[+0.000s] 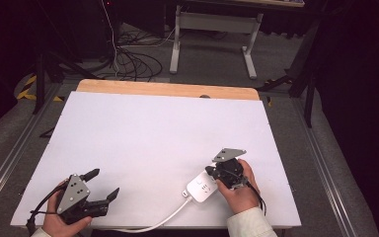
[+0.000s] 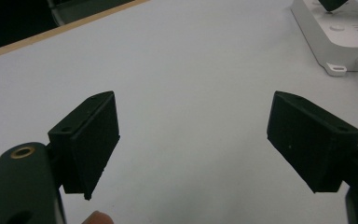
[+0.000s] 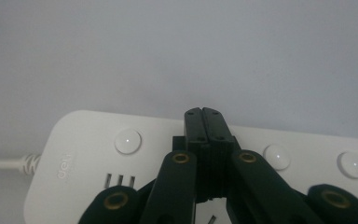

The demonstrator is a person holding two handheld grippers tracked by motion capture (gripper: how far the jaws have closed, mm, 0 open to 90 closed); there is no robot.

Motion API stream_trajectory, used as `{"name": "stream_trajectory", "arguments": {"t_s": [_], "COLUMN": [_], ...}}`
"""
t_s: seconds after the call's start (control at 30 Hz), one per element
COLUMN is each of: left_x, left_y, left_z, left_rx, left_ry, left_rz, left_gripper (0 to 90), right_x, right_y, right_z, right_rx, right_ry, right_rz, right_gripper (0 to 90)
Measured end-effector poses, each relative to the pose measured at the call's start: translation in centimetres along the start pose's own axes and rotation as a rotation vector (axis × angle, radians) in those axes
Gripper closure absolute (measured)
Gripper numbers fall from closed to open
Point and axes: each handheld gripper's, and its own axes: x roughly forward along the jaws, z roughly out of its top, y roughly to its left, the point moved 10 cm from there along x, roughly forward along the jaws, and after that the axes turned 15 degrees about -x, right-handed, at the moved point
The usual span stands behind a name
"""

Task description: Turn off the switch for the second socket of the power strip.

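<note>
The right gripper (image 3: 203,114), jaws closed, pressed the rigid white plastic power strip (image 3: 88,158); light, slippery, best gripped across its narrow sides.

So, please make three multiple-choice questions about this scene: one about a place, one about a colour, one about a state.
1. Where on the table does the power strip lie?
A. far left corner
B. near edge, right side
C. centre

2. What colour is the power strip?
A. white
B. black
C. orange

3. How do the jaws of the left gripper stand?
A. shut on the cable
B. shut on nothing
C. wide open, nothing between them

Answers:
1 B: the high view shows it near the front edge, under the right gripper.
2 A: its body and cable are white.
3 C: the left gripper view shows bare table between them.
</note>
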Motion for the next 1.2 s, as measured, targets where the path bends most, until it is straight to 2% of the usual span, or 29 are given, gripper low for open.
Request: {"name": "stream_trajectory", "arguments": {"t_s": [0.03,0.1,0.27,0.7,0.9,1.17,1.2], "left_x": [0.0,0.0,0.0,0.1,0.1,0.0,0.0], "left_y": [0.0,0.0,-0.1,-0.1,-0.1,0.0,0.0], "left_z": [0.0,0.0,0.0,0.0,-0.1,0.0,0.0], "left_rx": [0.001,-0.001,-0.001,-0.002,-0.005,-0.004,-0.005], "left_ry": [-0.001,0.001,0.001,0.004,0.004,0.001,0.001], "left_rz": [0.000,-0.001,-0.001,-0.005,-0.005,-0.003,-0.002], "left_gripper": [17.2,17.2,17.2,17.2,17.2,17.2,17.2], "right_x": [-0.3,-0.8,-1.2,-2.5,-3.6,-3.4,-3.4], "right_y": [0.0,-0.1,0.0,0.5,0.3,0.6,0.6], "right_z": [0.4,0.8,0.8,2.0,2.9,2.8,2.9], "right_rx": [-0.001,-0.004,-0.010,-0.055,-0.091,-0.091,-0.089], "right_ry": [-0.027,-0.043,-0.043,-0.114,-0.175,-0.165,-0.168], "right_rz": [-0.007,-0.016,-0.017,-0.040,-0.087,-0.058,-0.048], "right_gripper": [90.0,90.0,90.0,90.0,90.0,90.0,82.5]}}
